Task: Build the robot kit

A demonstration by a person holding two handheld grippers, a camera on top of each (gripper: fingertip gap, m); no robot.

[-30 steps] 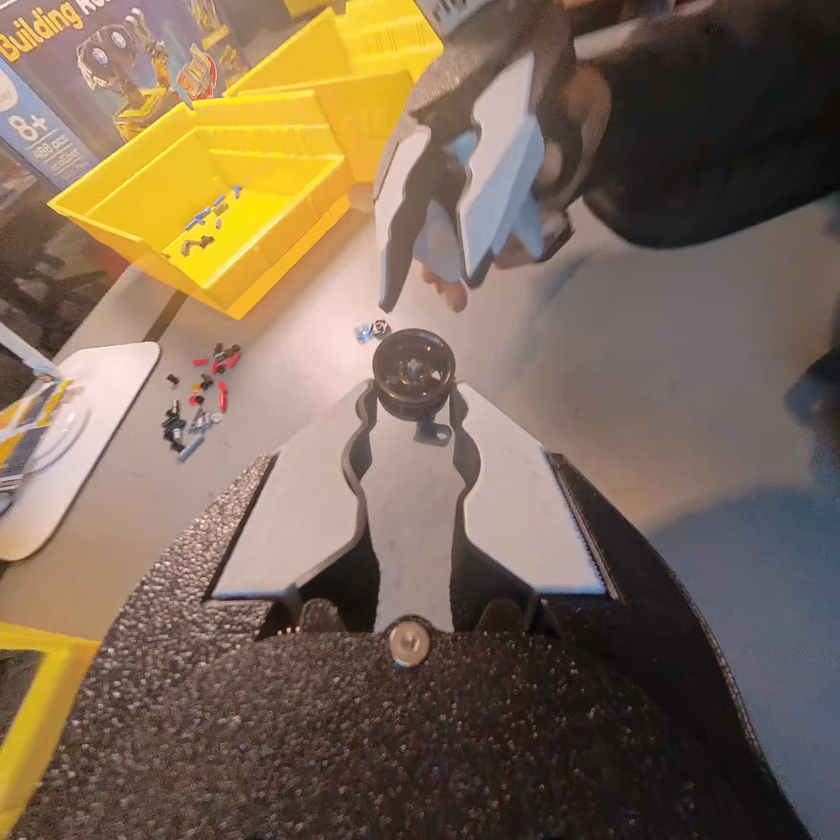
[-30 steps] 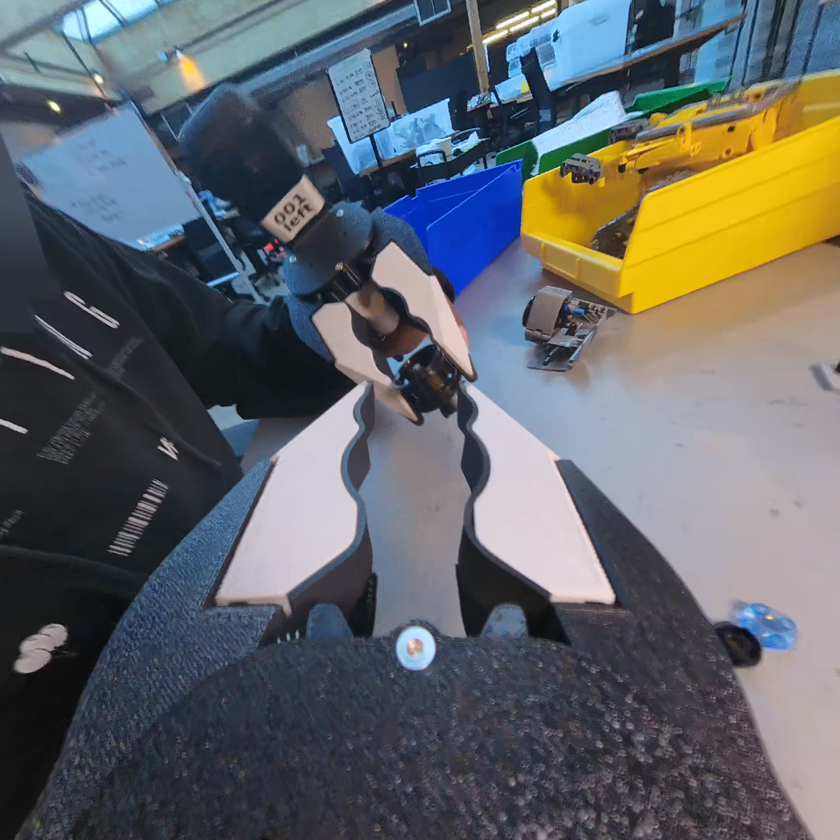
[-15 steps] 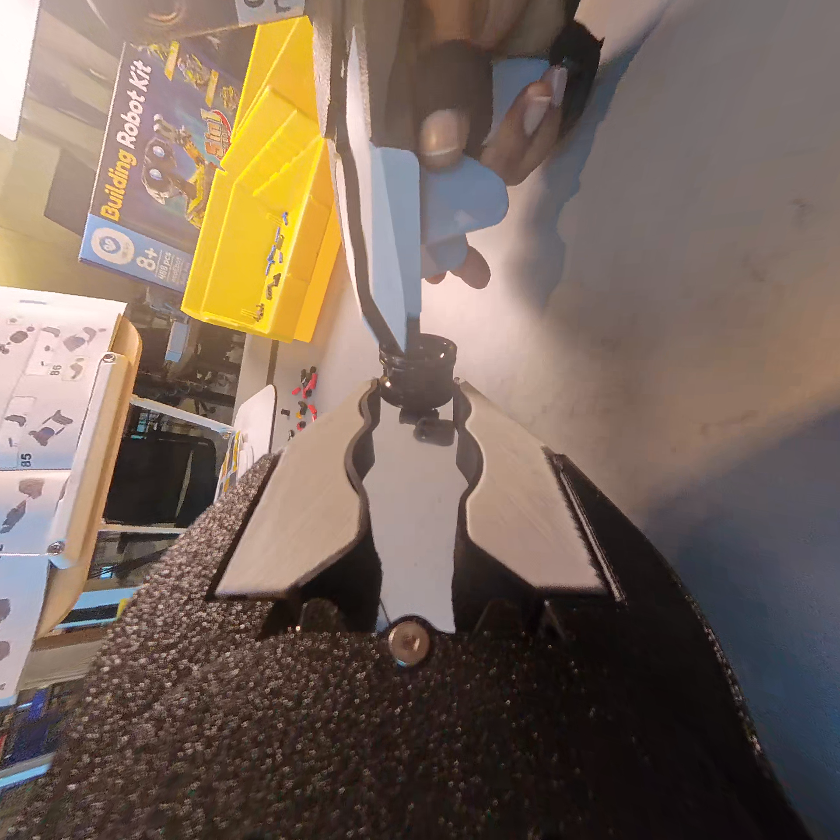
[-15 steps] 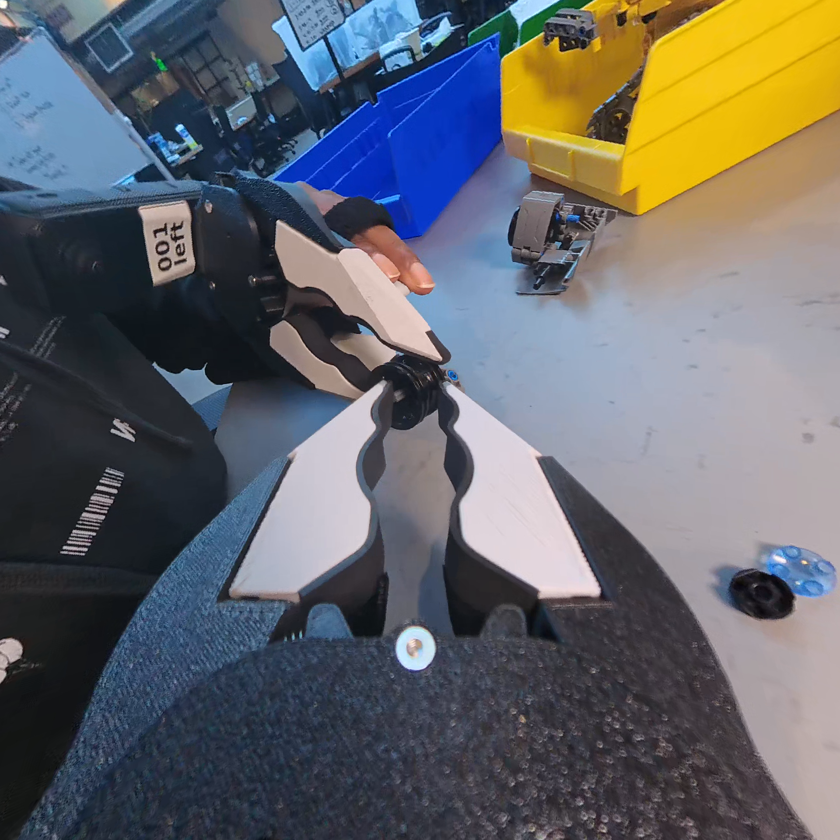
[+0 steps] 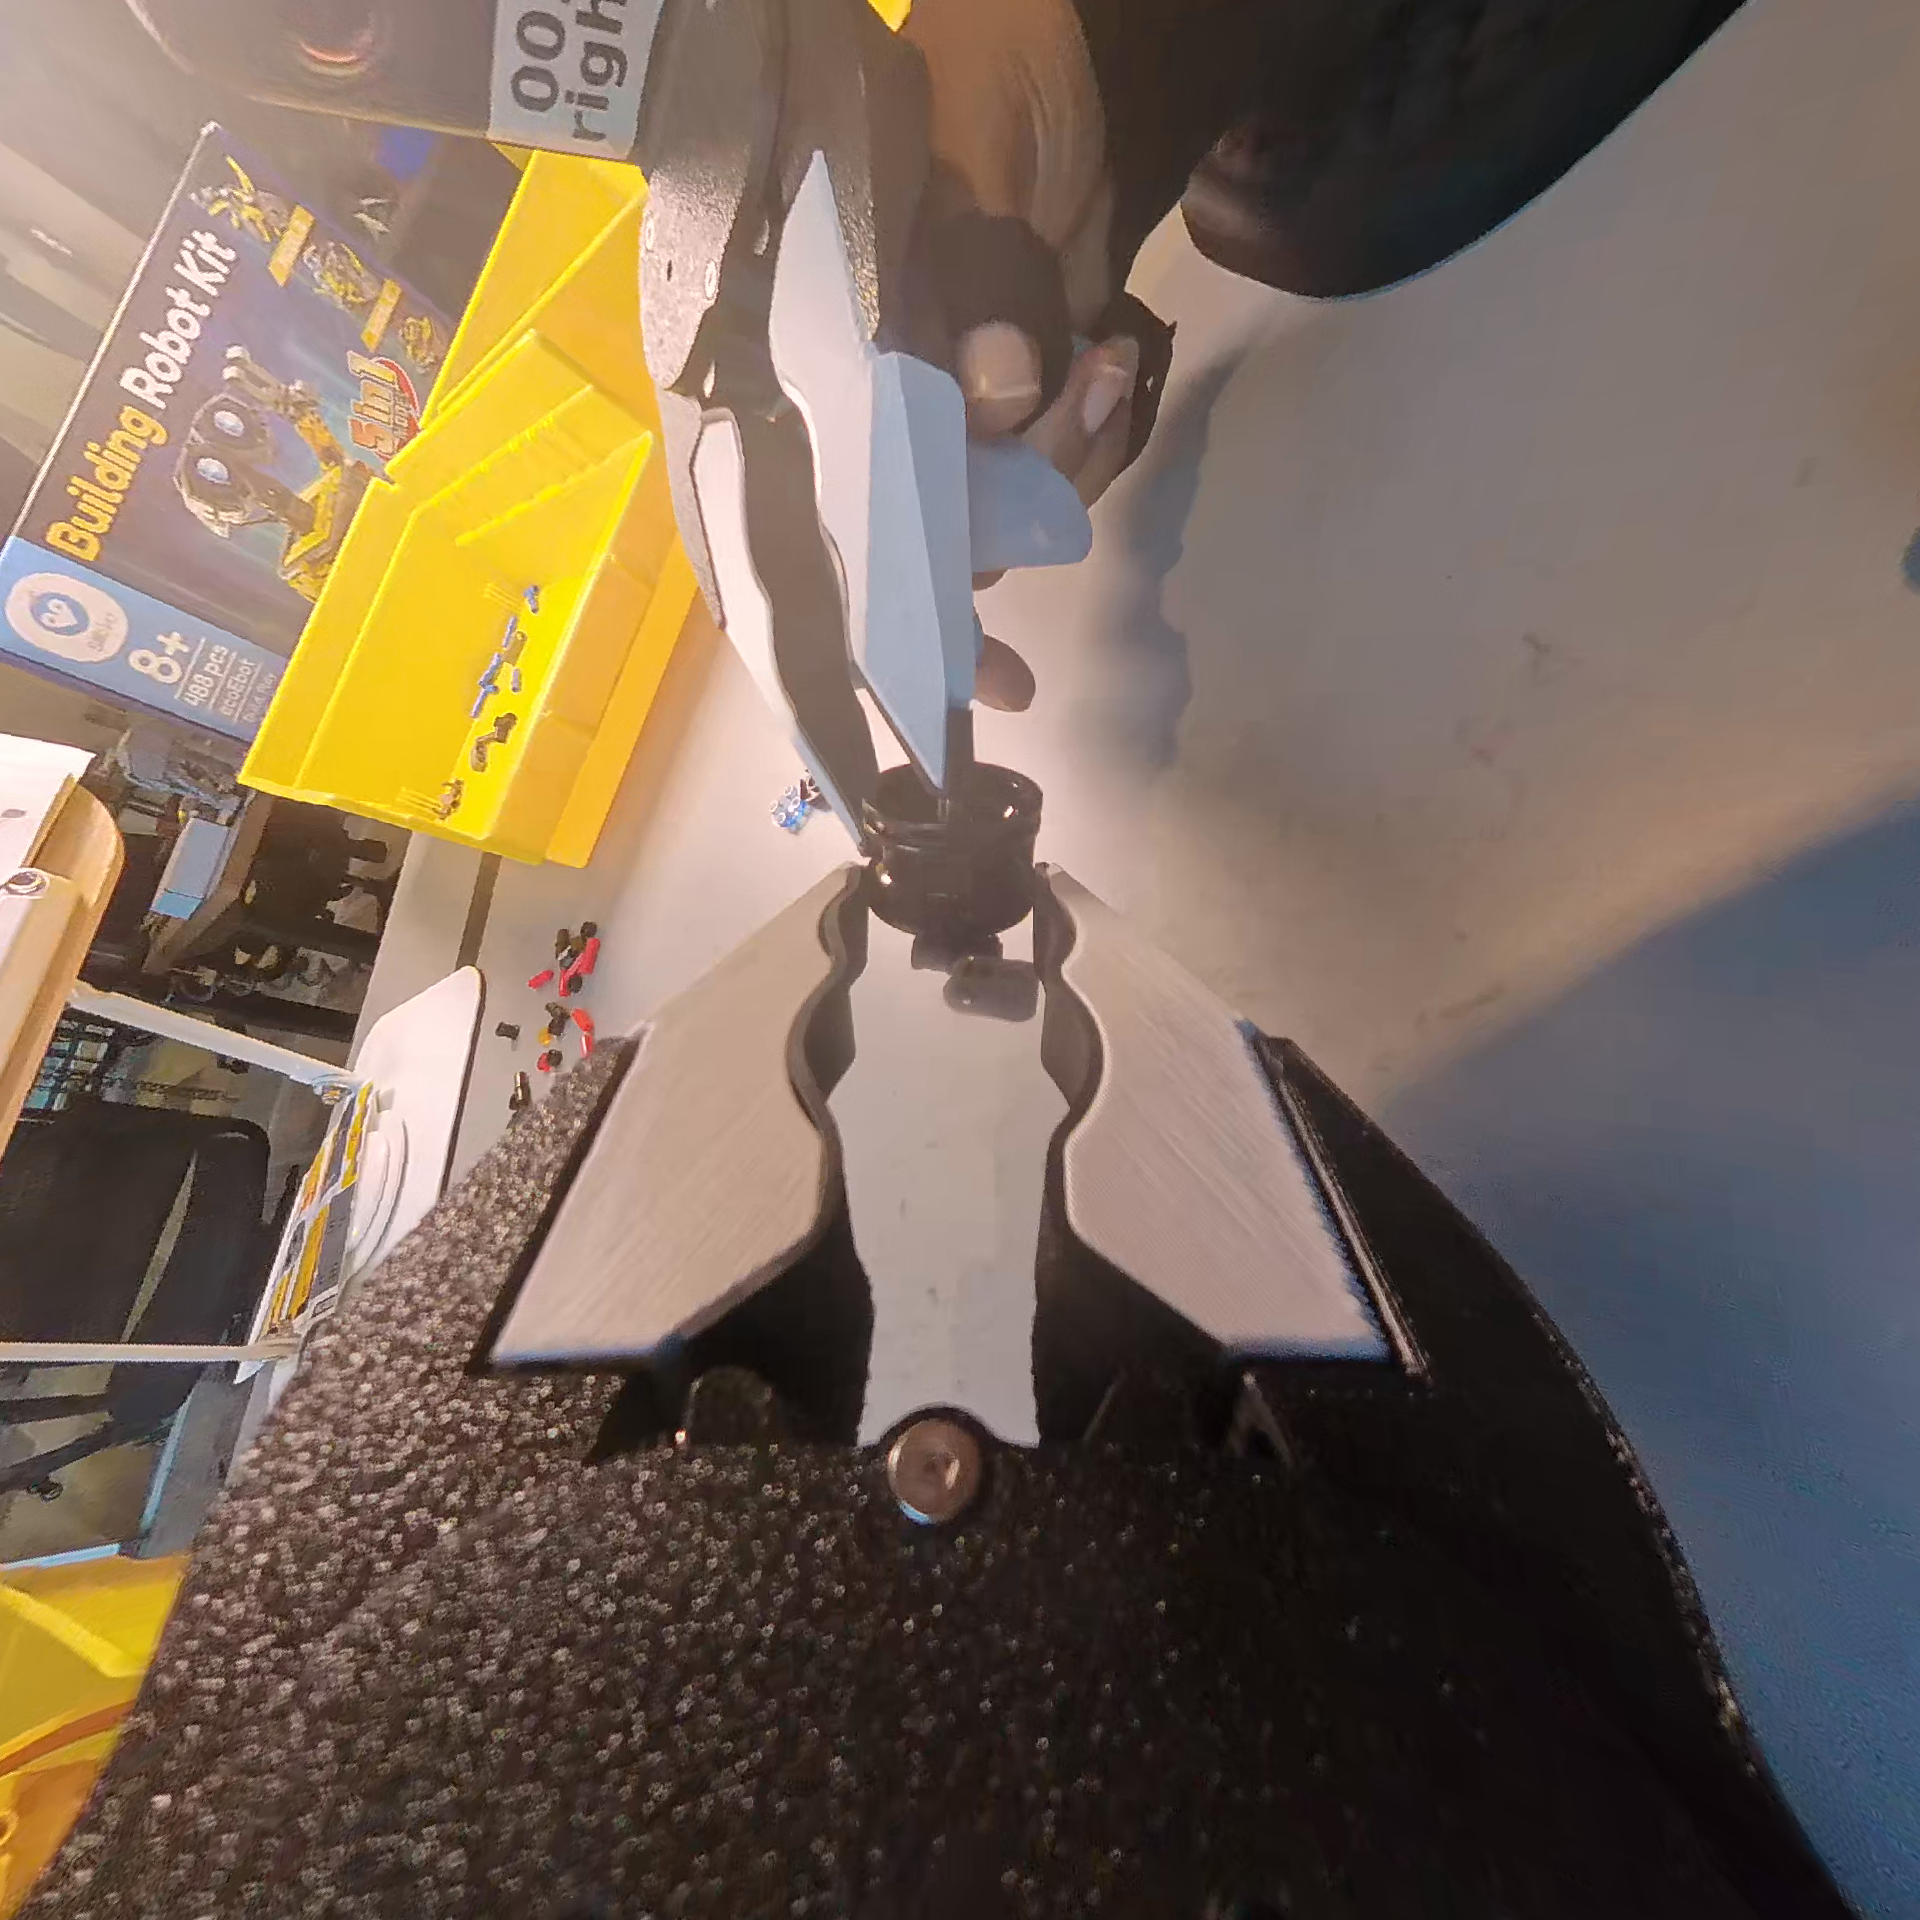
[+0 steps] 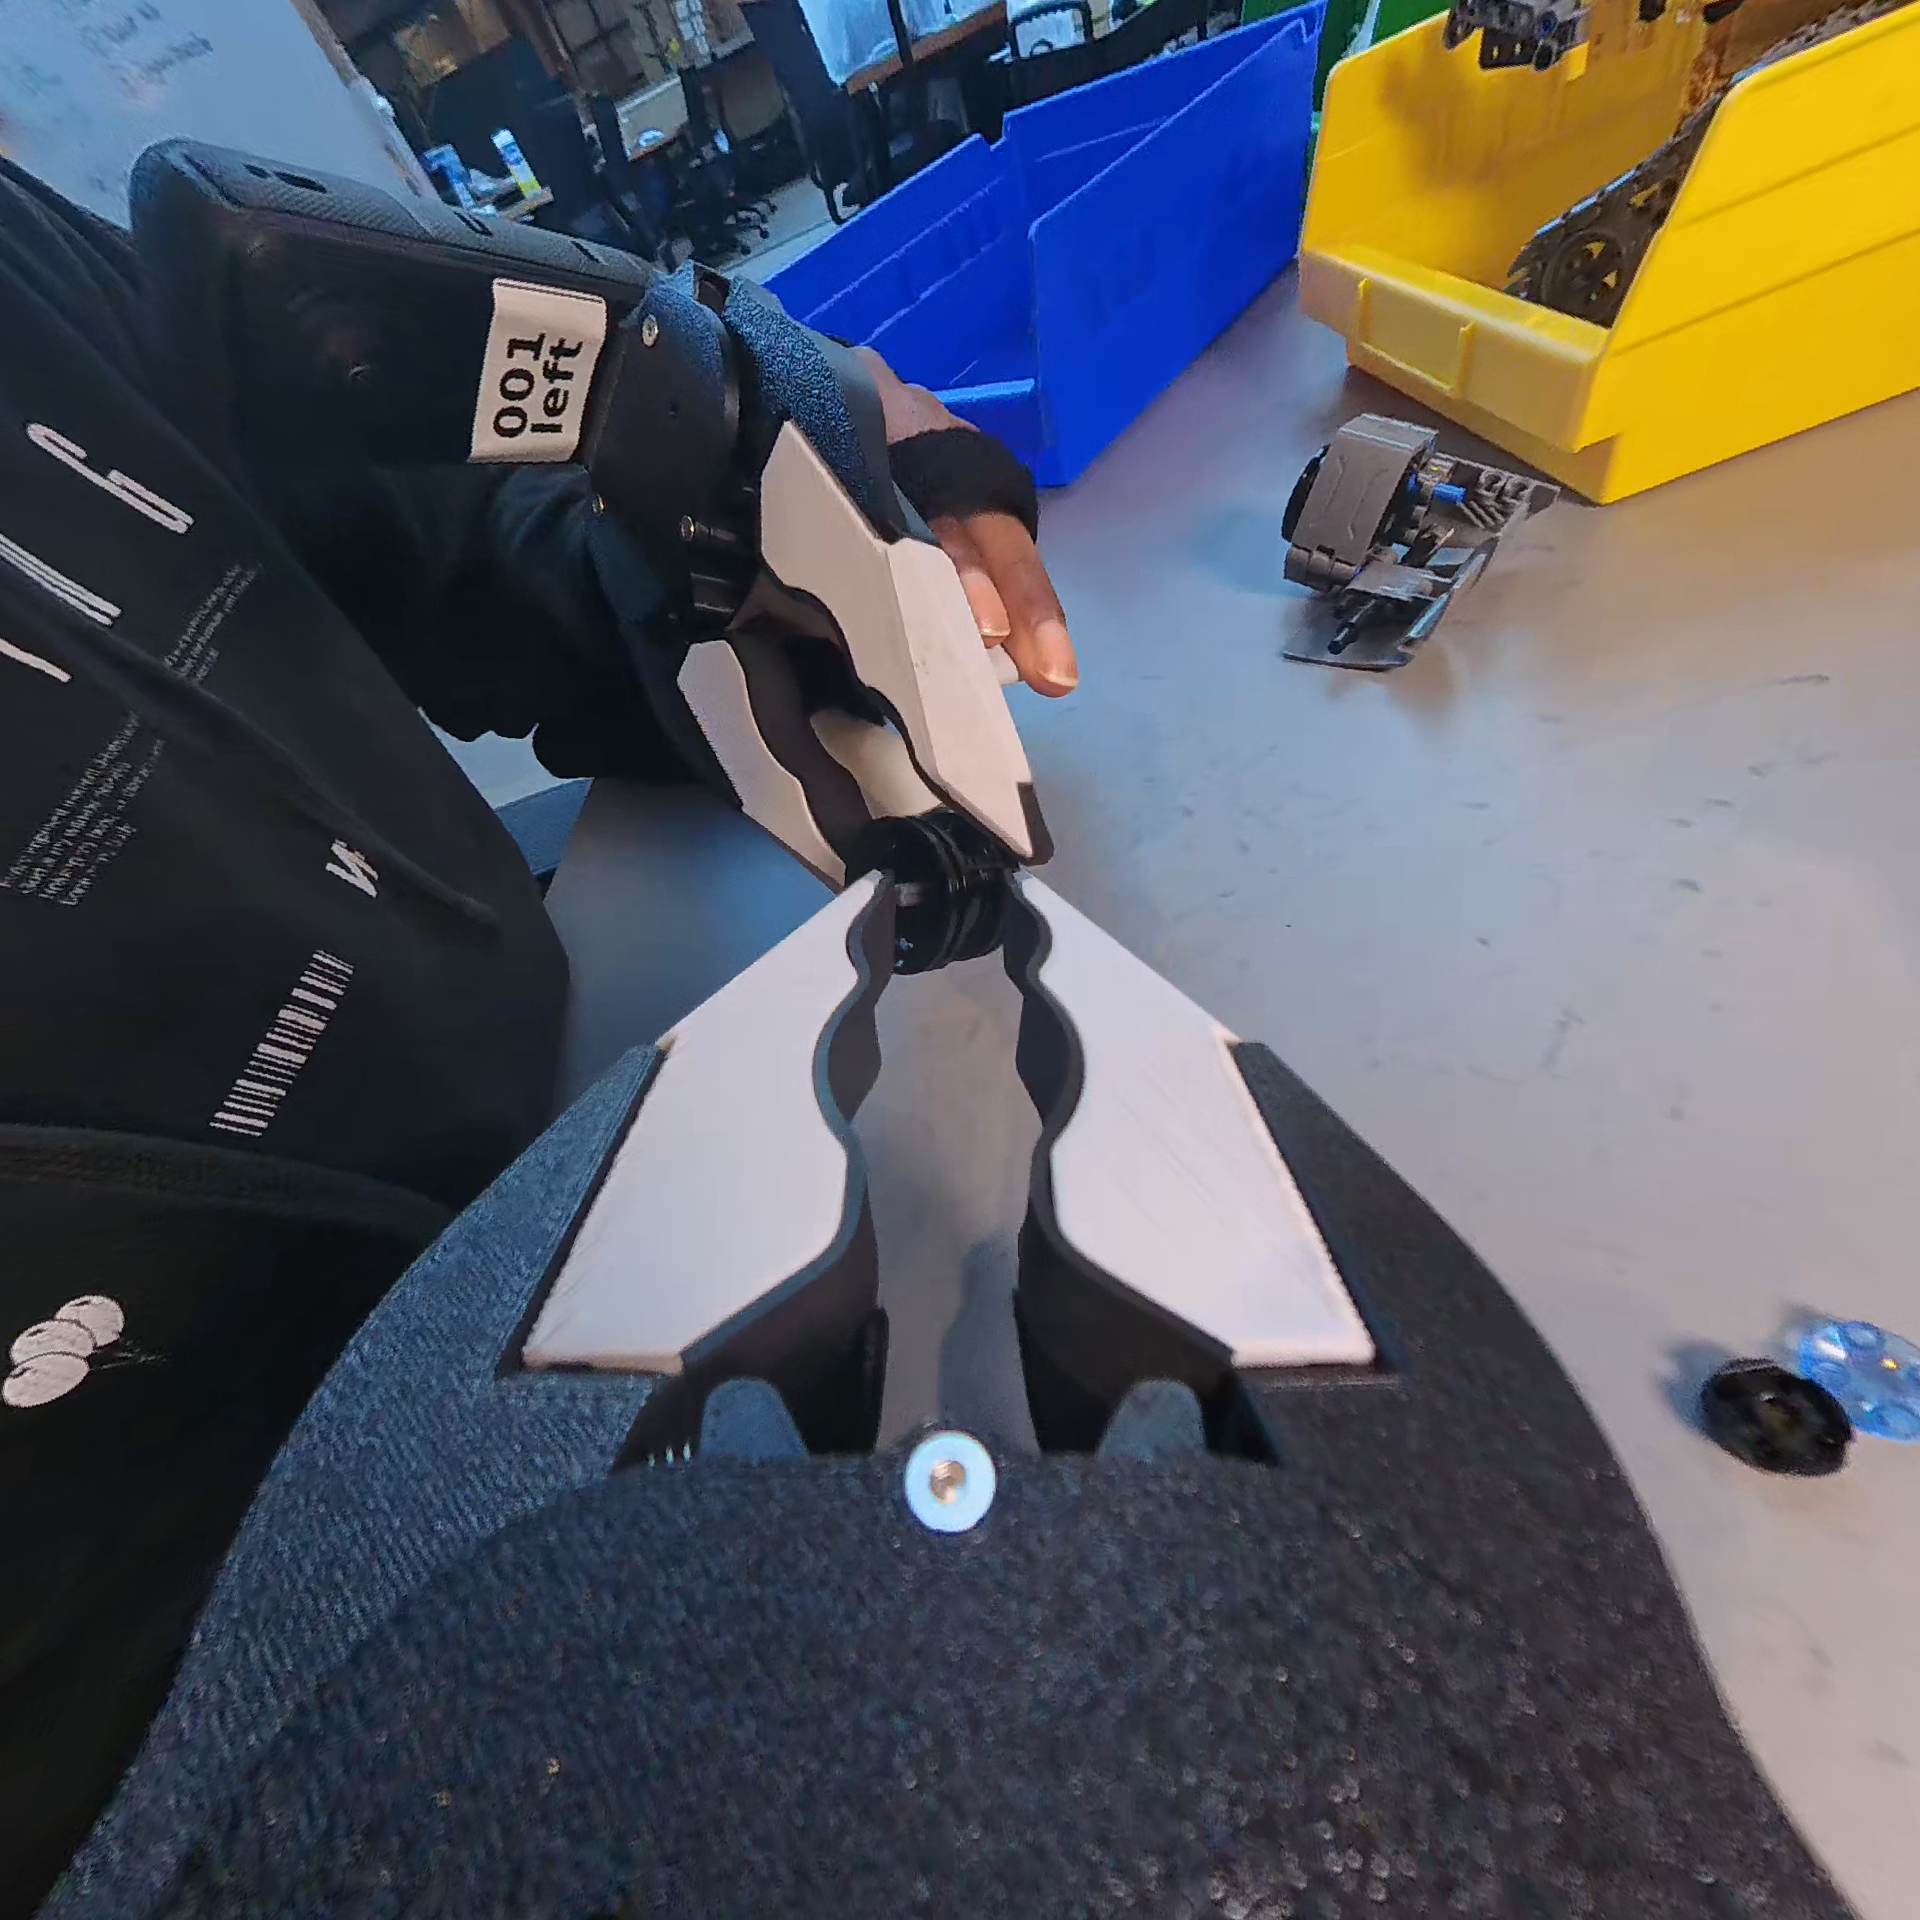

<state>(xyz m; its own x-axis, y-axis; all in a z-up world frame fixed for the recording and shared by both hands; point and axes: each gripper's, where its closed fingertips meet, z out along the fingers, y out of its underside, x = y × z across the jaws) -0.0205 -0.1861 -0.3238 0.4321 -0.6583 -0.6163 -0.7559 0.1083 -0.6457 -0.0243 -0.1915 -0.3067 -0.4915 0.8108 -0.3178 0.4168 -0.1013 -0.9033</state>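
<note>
A small black wheel (image 5: 956, 842) sits between the tips of my left gripper (image 5: 951, 883), which is shut on it and holds it above the grey table (image 5: 1558, 623). A short black stub (image 5: 987, 982) hangs from the wheel toward the camera. My right gripper (image 5: 904, 795) comes down from above, and its tips close on the wheel's far rim. In the right wrist view the wheel (image 6: 940, 920) is pinched between the tips of my right gripper (image 6: 951, 883), with the left gripper (image 6: 935, 831) meeting it from the upper left. A person's hand (image 6: 1013, 613) holds the left gripper.
Yellow bins (image 5: 447, 644) and a robot kit box (image 5: 208, 416) stand at the left, with small loose parts (image 5: 561, 997) beside a white board (image 5: 426, 1060). Blue bins (image 6: 1091, 239), a yellow bin (image 6: 1662, 312), a grey part assembly (image 6: 1382, 551), a black disc (image 6: 1777, 1413) and a clear blue disc (image 6: 1860, 1371) are on the table. The tips of both grippers are at nearly the same place. From either gripper's tips it is about 15 cm to the black disc (image 6: 1777, 1413).
The right gripper has come in to the wheel and narrowed its fingers onto it. The left gripper has rolled to the side, still holding the wheel.
</note>
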